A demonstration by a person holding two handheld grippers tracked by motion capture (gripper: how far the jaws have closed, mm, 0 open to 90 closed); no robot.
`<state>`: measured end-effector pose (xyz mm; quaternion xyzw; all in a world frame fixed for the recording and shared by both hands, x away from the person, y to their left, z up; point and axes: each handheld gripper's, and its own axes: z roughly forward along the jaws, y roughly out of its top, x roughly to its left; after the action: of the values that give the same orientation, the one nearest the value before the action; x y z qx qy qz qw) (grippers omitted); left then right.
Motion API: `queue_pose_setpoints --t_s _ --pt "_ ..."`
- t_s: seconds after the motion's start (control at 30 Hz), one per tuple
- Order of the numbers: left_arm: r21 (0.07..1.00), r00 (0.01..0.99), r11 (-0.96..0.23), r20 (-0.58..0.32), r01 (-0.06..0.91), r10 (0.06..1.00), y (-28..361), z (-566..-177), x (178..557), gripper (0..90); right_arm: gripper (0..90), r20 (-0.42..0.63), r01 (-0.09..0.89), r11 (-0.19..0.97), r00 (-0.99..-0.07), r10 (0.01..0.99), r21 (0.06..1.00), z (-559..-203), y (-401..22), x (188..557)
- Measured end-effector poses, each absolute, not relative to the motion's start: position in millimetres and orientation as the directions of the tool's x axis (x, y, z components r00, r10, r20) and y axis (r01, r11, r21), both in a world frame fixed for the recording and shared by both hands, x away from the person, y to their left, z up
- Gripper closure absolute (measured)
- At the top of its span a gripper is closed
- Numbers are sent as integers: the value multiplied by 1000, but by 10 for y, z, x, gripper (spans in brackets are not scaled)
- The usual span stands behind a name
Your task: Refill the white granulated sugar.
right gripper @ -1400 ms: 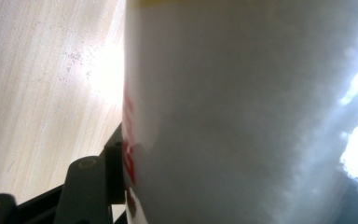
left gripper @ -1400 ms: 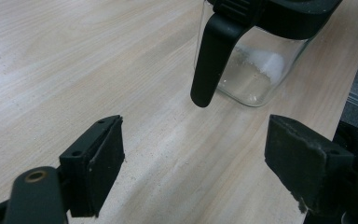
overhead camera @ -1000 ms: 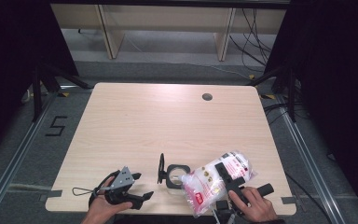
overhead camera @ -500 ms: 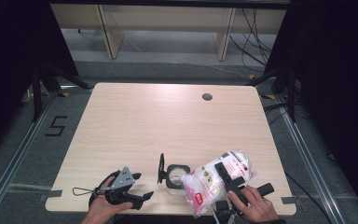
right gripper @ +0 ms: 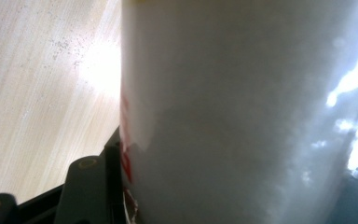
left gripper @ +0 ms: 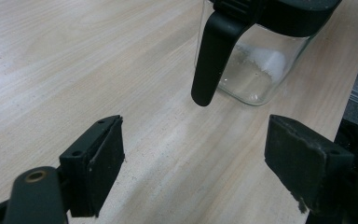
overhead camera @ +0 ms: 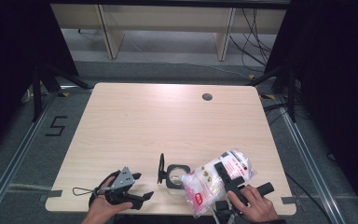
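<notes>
1. Sugar-like white powder fills a clear plastic bag (overhead camera: 219, 179) with red print, which lies tilted at the near right of the light wooden table (overhead camera: 168, 121), its far end higher than its near end.
2. The right gripper (overhead camera: 227, 175) lies across the top of this bag, and the person's right hand (overhead camera: 254, 205) holds the gripper at the table's near edge.
3. In the right gripper view the bag (right gripper: 242, 112) sits right against the camera, pressed beside the one black jaw that can be seen at the lower left; the jaws are clenched on the bag.
4. A glass jar (overhead camera: 176, 175) with a black rim stands just left of the bag, near the middle of the near edge, its black hinged lid (overhead camera: 161, 168) swung open and standing upright on the jar's left side.
5. In the left gripper view the jar (left gripper: 256, 70) holds a little white powder at its bottom, and a black handle-like tab (left gripper: 214, 56) hangs down in front of the glass.
6. The left gripper (overhead camera: 137, 189) rests at the near left of the table in the person's left hand (overhead camera: 105, 210), pointing right toward the jar but apart from it.
7. Its jaws stand wide and released, with bare table between them.
8. A round cable hole (overhead camera: 207, 97) sits at the far right of the table.
</notes>
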<state>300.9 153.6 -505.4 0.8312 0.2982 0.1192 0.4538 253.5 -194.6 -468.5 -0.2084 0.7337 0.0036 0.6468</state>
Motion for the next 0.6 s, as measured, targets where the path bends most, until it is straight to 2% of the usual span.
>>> queue_pose_setpoints --t_s 0.3,0.53,0.6 --pt "813 787 -418 -77 405 612 1536 -5055 3005 192 411 -942 -323 898 -48 -331 -299 -4658 -1933 2545" --pt "823 790 -408 -78 396 608 1534 -5055 3006 192 412 -951 -311 911 -58 -304 -272 -4663 -1946 2526" --pt "824 785 -395 -95 407 612 1527 -5062 2999 192 412 -942 -328 894 -35 -334 -305 -4644 -1933 2540"
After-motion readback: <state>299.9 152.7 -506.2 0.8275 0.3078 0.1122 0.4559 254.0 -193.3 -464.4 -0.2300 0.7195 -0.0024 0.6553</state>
